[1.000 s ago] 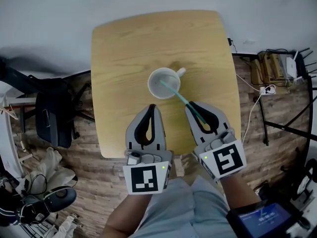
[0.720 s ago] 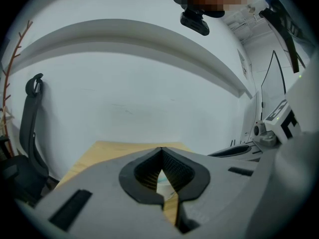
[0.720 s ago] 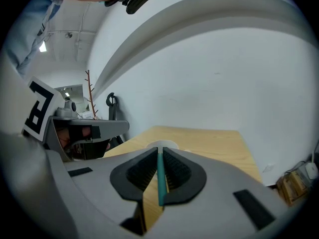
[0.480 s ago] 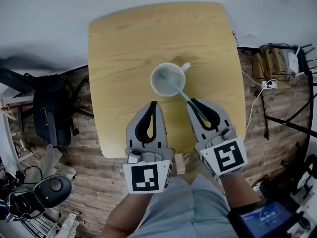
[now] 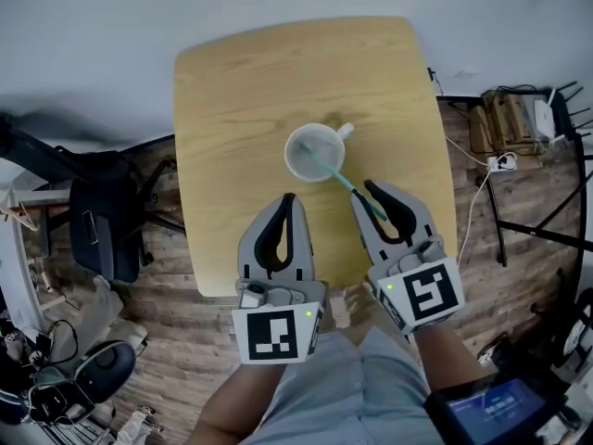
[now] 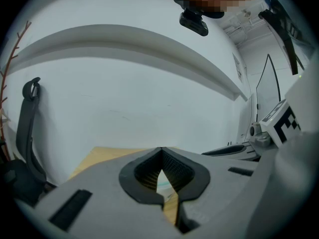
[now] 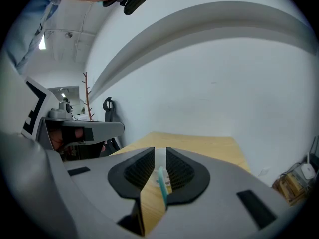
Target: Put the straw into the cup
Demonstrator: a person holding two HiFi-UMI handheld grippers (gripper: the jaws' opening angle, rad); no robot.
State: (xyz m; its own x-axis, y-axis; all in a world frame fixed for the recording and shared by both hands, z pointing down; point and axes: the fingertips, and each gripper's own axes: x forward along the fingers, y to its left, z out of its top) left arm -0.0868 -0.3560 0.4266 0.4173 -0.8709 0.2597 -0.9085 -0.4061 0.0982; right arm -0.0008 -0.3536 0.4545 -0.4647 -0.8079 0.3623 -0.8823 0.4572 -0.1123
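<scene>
A white cup with its handle to the right stands in the middle of the wooden table. The teal straw has its lower end inside the cup and leans over the rim toward me. Its upper end lies between the jaws of my right gripper, which stand narrowly open. In the right gripper view the straw rests against the right pad, with a gap on its left. My left gripper hovers just left of it, shut and empty, tips meeting.
The table's near edge runs under both grippers. A black office chair stands on the floor to the left. Cables and a router lie to the right. My legs are below.
The straw stays in the cup and both grippers hold nearly the same place. The right jaws look slightly more parted round the straw; the head view has shifted a little.
</scene>
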